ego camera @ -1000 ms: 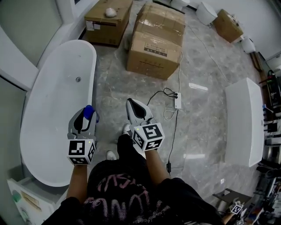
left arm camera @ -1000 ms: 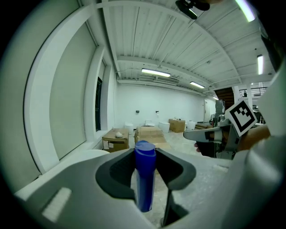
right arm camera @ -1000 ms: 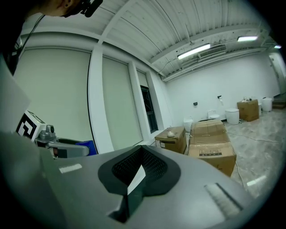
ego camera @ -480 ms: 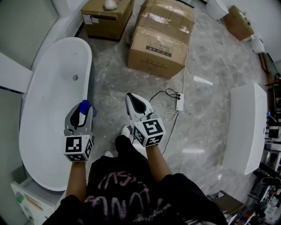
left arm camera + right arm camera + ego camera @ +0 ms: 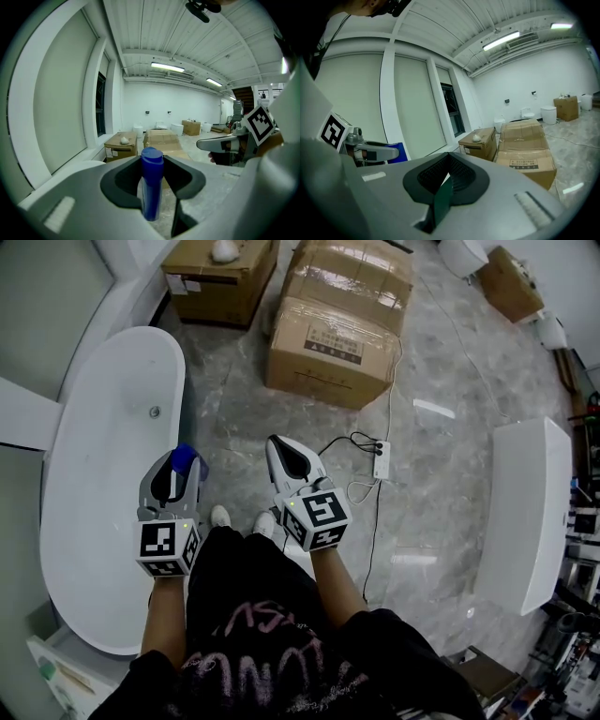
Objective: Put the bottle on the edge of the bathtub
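A blue bottle [image 5: 152, 183] stands upright between the jaws of my left gripper [image 5: 153, 178], which is shut on it. In the head view the bottle's blue top [image 5: 187, 460] pokes out of the left gripper [image 5: 175, 476] beside the right rim of the white bathtub [image 5: 66, 549]. My right gripper [image 5: 289, 458] hangs over the marble floor to the right, shut with nothing in it. From the right gripper view its jaws meet at the middle [image 5: 446, 180], and the bottle [image 5: 394, 152] shows at the left.
Two stacked cardboard boxes [image 5: 337, 329] and a third box [image 5: 217, 282] lie ahead on the floor. A power strip with cable [image 5: 380, 460] lies to the right. A white cabinet [image 5: 525, 512] stands at the far right. My shoes [image 5: 218, 517] are beside the tub.
I have stepped closer to the tub; it sits further left in view. The left gripper with the bottle has edged toward the tub's rim. The right gripper has hardly moved.
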`<state>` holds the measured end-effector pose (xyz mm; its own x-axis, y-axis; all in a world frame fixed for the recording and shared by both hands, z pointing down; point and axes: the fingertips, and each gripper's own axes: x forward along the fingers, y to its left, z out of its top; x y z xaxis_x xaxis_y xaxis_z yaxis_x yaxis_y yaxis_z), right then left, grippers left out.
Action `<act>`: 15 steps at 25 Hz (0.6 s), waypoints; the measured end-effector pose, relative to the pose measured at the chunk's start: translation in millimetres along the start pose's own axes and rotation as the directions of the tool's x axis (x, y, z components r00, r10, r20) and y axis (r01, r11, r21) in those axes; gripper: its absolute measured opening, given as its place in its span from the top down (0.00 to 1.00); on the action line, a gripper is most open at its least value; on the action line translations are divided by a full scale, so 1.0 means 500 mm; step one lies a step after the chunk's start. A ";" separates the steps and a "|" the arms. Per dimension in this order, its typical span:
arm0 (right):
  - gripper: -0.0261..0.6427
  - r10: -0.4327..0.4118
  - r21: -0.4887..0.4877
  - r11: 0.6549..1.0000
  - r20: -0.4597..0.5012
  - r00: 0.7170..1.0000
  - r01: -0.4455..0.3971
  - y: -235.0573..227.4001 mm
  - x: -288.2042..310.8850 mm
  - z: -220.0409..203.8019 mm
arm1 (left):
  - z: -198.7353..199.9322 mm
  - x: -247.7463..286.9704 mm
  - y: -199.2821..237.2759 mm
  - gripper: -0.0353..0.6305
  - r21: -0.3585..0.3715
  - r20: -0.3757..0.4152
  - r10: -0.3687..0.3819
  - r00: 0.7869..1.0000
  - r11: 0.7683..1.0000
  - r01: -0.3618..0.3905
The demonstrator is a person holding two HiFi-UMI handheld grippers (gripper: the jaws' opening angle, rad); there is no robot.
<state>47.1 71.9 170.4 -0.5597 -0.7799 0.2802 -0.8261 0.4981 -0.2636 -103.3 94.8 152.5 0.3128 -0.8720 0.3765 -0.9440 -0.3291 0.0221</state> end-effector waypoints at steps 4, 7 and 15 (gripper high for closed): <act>0.94 -0.010 -0.003 1.000 -0.005 1.000 0.010 -0.018 0.008 0.004 | 0.008 0.030 -0.002 0.73 -0.002 0.000 -0.009 1.000 1.000 0.009; 0.94 -0.023 -0.001 1.000 -0.013 1.000 0.023 -0.032 0.020 0.001 | 0.011 0.055 0.006 0.73 -0.008 0.003 -0.017 1.000 1.000 0.017; 0.94 -0.046 0.009 0.999 -0.056 0.997 0.047 -0.051 0.080 -0.030 | -0.016 0.128 0.046 0.73 -0.027 -0.026 -0.037 0.999 0.999 0.036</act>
<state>44.7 33.6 202.0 -0.5235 -0.7799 0.3430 -0.8508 0.4573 -0.2587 -106.0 34.4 184.5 0.3447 -0.8497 0.3990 -0.9346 -0.3505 0.0609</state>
